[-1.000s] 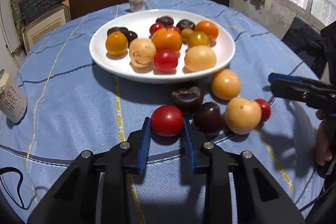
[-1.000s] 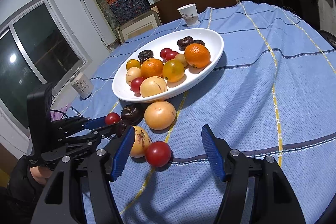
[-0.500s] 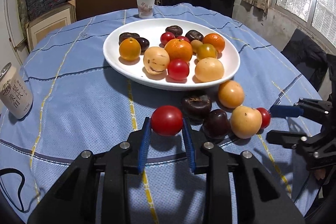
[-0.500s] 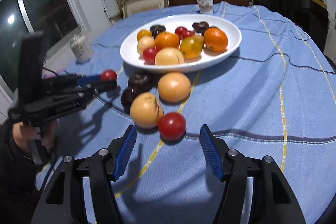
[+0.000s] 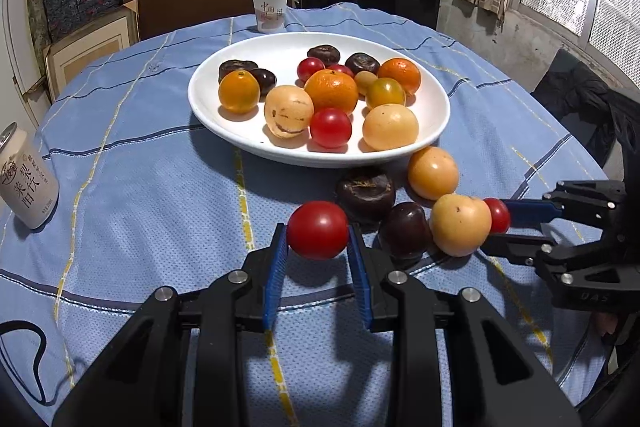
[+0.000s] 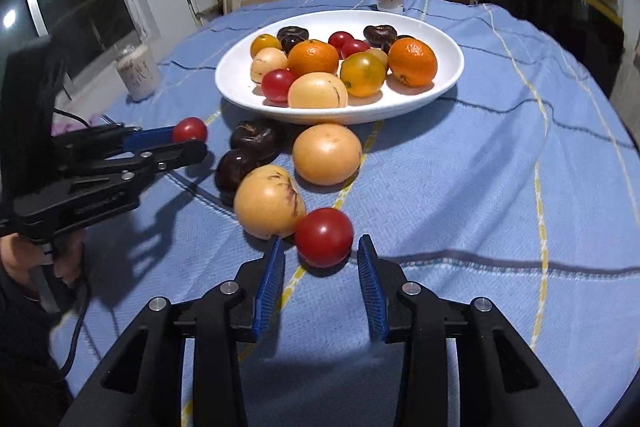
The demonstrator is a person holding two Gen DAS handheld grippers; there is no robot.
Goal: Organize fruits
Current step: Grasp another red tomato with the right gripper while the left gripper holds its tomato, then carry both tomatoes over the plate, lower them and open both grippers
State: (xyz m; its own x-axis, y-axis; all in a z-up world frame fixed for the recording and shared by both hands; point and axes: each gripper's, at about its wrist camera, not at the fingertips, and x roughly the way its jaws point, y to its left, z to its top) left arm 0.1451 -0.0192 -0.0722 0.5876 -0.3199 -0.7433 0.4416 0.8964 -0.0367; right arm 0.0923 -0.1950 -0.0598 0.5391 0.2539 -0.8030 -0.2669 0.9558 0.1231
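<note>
My left tongs [image 5: 318, 247] clamp a red tomato [image 5: 318, 229], lifted clear of the cloth. My right tongs [image 6: 318, 259] stand wide around a second tomato [image 6: 324, 237] lying against a pale yellow fruit [image 6: 269, 202]. Risk as I judge it: closing there could nudge that neighbour, or squeeze the round tomato out forward. Beyond both tongs, loose dark fruit, then the white plate [image 5: 436, 115] heaped with fruit. Blue striped tablecloth [image 6: 480, 155] over the table; paper cup [image 5: 269, 10] farthest, shelves behind.

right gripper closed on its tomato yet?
No. In the right wrist view the right gripper is open, with gaps visible between both blue pads and the red tomato, which sits on the tablecloth.
</note>
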